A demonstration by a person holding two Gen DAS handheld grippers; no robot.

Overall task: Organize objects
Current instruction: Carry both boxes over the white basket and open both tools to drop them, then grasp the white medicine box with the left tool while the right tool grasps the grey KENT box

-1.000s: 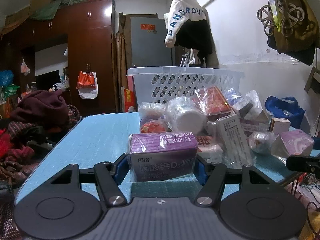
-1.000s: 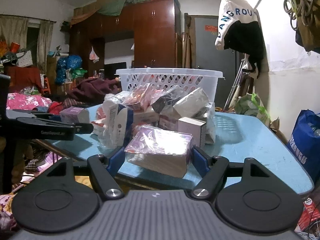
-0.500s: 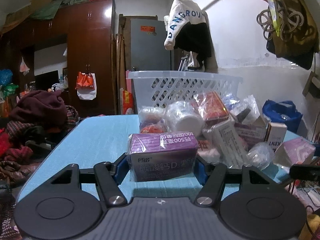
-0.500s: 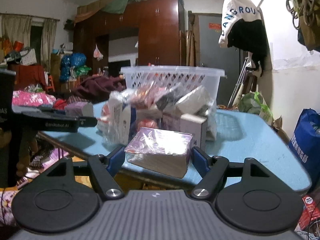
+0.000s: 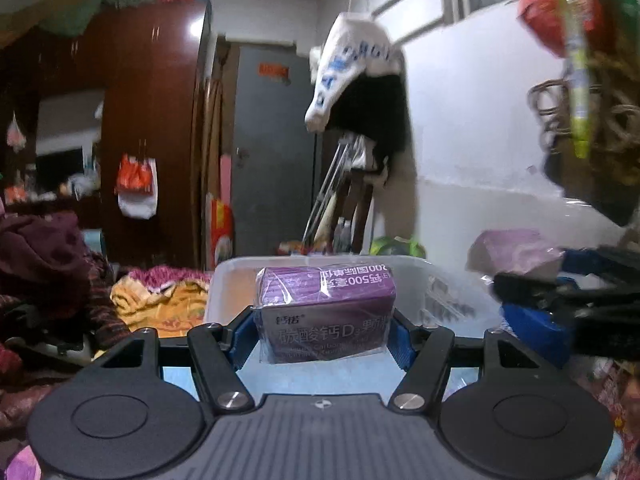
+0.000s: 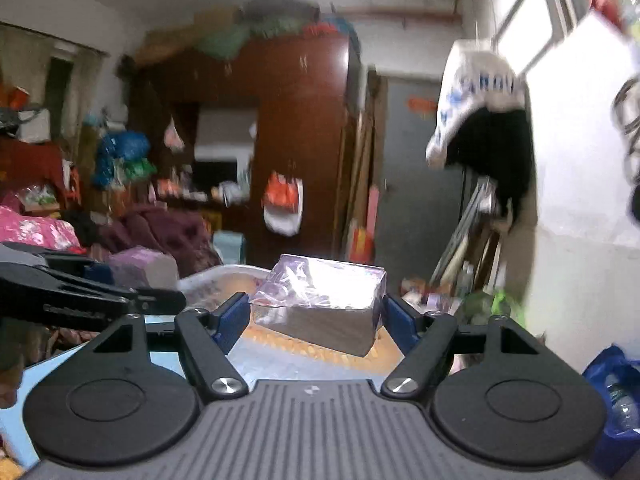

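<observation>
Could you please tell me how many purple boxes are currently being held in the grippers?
2: one purple box in the left gripper, one plastic-wrapped purple box in the right gripper. Others may be hidden.

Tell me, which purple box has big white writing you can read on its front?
The purple box held in the left tongs. Its front shows large white letters, while the box in the right tongs just shines with glare.

Your wrapped purple carton point(image 5: 325, 312) hides much of the white plastic basket point(image 5: 224, 284) behind it, so you can't see its contents. In the right view, glare washes out the plastic-wrapped purple box point(image 6: 320, 300).
</observation>
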